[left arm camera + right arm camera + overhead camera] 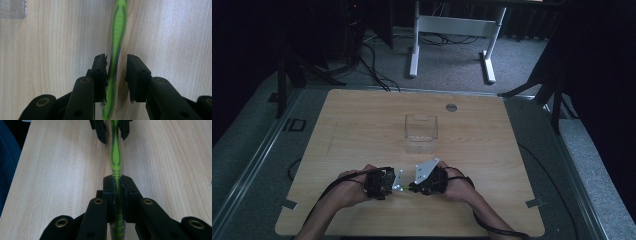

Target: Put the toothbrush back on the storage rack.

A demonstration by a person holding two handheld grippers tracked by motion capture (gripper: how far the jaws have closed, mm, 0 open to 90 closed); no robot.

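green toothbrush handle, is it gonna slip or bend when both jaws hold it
The green toothbrush probably stays stiff: it spans straight between both grippers without sagging. Its glossy, curvy handle may twist or slide a little. The right gripper is clamped on it; the left gripper has a visible gap on one side, so that end looks less secure.

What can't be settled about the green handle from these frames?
- Green handle: in the right gripper view, both ends hidden by the right gripper and the left gripper.
- In the left gripper view, its far end is cut off by the top edge.
- High view: too small and dark.
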